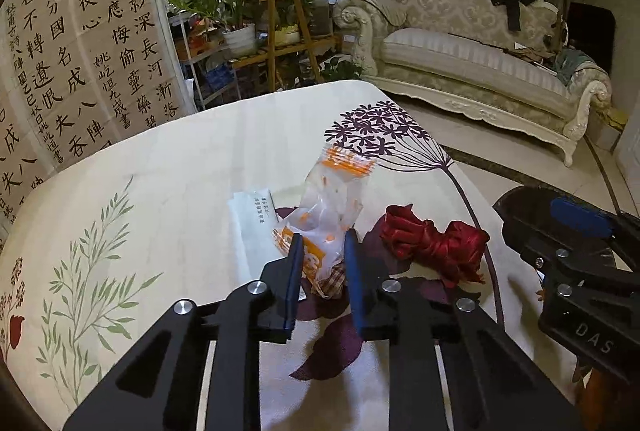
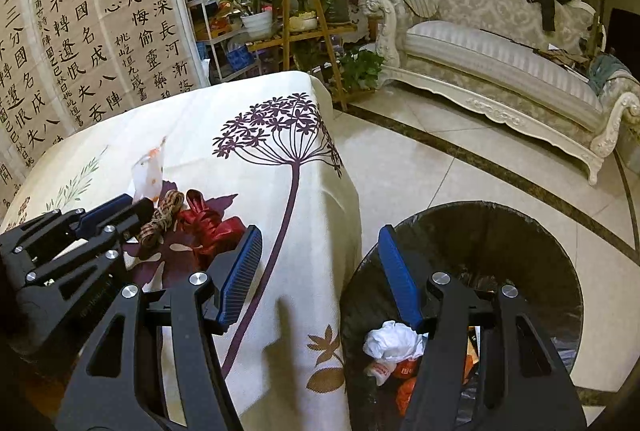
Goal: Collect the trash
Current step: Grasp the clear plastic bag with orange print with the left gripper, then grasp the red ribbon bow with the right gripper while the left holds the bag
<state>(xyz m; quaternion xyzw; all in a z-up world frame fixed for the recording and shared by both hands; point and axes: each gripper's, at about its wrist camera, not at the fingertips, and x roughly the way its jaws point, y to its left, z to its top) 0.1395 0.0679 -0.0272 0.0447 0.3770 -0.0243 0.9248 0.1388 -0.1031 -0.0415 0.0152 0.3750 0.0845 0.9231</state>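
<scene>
A clear plastic wrapper with orange print [image 1: 332,207] lies on the floral tablecloth [image 1: 160,167], and my left gripper [image 1: 322,243] is shut on its near end. Under that end lies a small plaid ribbon [image 1: 333,281]. To the wrapper's left is a white paper sachet [image 1: 250,231], to its right a crumpled red ribbon [image 1: 436,243]. The right wrist view shows my left gripper [image 2: 134,207] at the wrapper [image 2: 150,171], beside the plaid ribbon [image 2: 162,217] and red ribbon [image 2: 212,227]. My right gripper [image 2: 320,231] is open and holds nothing, over the table edge and the bin [image 2: 520,231].
The round bin, lined with a black bag, stands on the tiled floor right of the table and holds crumpled white paper [image 2: 394,343] and orange scraps. Beyond the table are a calligraphy screen [image 1: 80,51], potted plants on a wooden stand [image 1: 280,31] and a cream sofa [image 1: 480,59].
</scene>
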